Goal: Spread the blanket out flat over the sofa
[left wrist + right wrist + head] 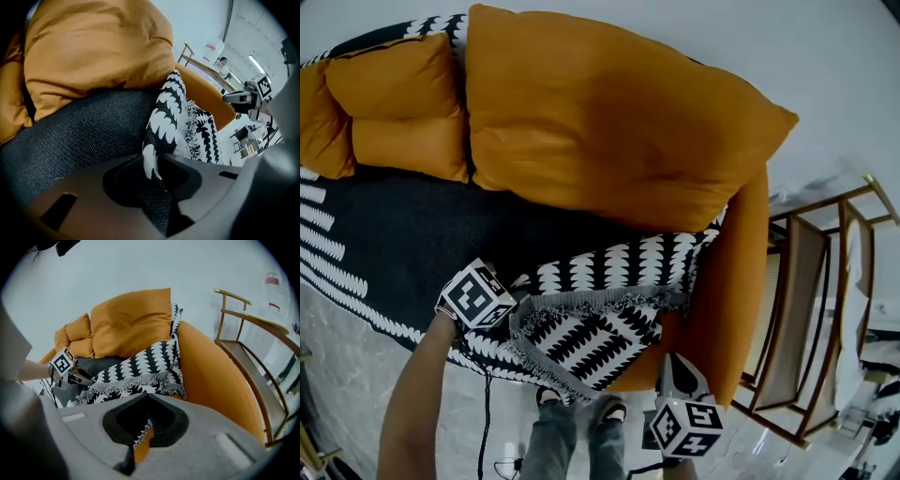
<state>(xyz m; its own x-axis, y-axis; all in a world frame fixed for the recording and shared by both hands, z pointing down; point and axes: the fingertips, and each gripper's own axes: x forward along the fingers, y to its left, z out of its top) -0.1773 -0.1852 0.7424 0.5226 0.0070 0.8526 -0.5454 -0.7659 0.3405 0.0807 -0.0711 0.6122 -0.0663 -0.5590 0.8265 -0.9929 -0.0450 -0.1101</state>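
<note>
Left gripper (517,307) is clamped on the blanket (591,337). In the left gripper view a fold of the black-and-white weave stands straight up out of the narrow gap between the jaws (157,161), pads pressing on it from both sides.

Right gripper (671,364): jaws nearly together. A thin strip of white fringe (141,431) sits in the slit between them, with the orange sofa (741,281) behind it. It looks pinched, so I read that as a hold on the blanket's edge.

Blanket position:
- Most of it already lies flat on the seat (403,234), dark side up. It runs off to the left, with the patterned border hanging over the front edge.
- The right end is bunched. One flap is folded back on itself, fringe showing, in the seat's front right corner beside the armrest (220,380).
- That bunch lies between my two grippers. The left one is at its left edge, on the seat front. The right one is lower and further right, by the sofa's front corner.
- Another stretch runs up between the big cushion (609,122) and the armrest.

Two smaller cushions (394,103) are stacked at the far left of the back. A wooden rack (811,300) stands just right of the sofa.
</note>
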